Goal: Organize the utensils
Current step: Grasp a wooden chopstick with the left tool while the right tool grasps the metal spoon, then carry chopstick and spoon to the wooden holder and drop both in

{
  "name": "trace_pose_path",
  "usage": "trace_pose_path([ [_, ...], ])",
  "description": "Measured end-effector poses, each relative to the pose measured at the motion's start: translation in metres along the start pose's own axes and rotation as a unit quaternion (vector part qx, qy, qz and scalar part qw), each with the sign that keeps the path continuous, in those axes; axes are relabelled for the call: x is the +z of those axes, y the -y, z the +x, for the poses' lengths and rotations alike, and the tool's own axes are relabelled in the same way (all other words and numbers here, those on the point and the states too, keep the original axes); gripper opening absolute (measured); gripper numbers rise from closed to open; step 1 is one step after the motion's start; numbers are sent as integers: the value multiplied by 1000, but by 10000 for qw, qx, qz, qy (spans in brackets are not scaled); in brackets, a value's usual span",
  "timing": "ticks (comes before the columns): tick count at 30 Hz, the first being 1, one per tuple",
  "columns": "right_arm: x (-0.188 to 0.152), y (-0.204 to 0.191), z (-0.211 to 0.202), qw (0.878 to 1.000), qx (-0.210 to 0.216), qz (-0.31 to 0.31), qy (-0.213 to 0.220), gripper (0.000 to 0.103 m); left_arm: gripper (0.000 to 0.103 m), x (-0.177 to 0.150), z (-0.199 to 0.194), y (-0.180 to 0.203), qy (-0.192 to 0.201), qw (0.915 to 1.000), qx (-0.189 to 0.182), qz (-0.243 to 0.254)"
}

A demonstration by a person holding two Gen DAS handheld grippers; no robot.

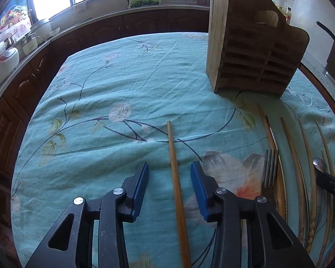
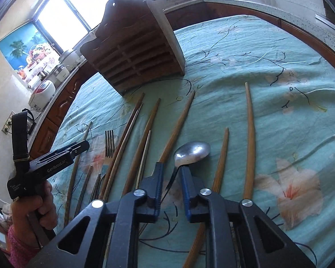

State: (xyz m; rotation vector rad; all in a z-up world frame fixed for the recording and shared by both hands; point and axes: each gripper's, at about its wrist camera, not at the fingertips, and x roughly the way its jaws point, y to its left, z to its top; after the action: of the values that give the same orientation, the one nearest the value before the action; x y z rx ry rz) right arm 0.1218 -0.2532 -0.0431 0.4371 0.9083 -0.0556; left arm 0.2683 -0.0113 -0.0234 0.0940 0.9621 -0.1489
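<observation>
right gripper [image 2: 170, 174] hides spoon [image 2: 192, 151] handle (bowl visible)

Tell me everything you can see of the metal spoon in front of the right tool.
The spoon looks like dull grey metal, with an oval bowl facing up and a thin dark handle running back toward the camera. It lies flat on the teal floral tablecloth, among long wooden chopsticks. The right tool straddles its neck just behind the bowl, blue pads close on either side; whether they press it is unclear. The rest of the handle is hidden under the tool.
</observation>
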Motion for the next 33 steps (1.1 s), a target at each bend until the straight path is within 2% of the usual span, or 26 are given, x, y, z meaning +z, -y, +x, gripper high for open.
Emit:
trace_pose_path([
  [2, 1, 0, 0, 10000, 17, -28, 12, 8, 17, 5, 6, 2, 48, 9999, -52, 77],
  [4, 1, -2, -1, 10000, 65, -50, 41, 7, 6, 7, 8, 5, 60, 9997, -136, 178],
  [5, 1, -3, -3, 9999, 116, -55, 67, 5, 5, 7, 8, 6, 54, 9997, -133, 209],
  [10, 3, -10, -21, 9990, 278, -151, 308, 4, 4, 3, -10, -3, 164, 9987, -481, -20],
  [17, 15, -22, -55, 9962, 421, -275, 715, 2, 4, -1, -74, -26, 750, 9905, -1009, -557],
  [25, 29, -35, -88, 9908, 497, -459, 1174, 2, 4, -11, -140, -43, 1296, 9801, -1274, -795],
  [33, 38, -42, -109, 9856, 536, -557, 1507, 2, 4, -19, -170, -44, 1615, 9744, -1333, -815],
])
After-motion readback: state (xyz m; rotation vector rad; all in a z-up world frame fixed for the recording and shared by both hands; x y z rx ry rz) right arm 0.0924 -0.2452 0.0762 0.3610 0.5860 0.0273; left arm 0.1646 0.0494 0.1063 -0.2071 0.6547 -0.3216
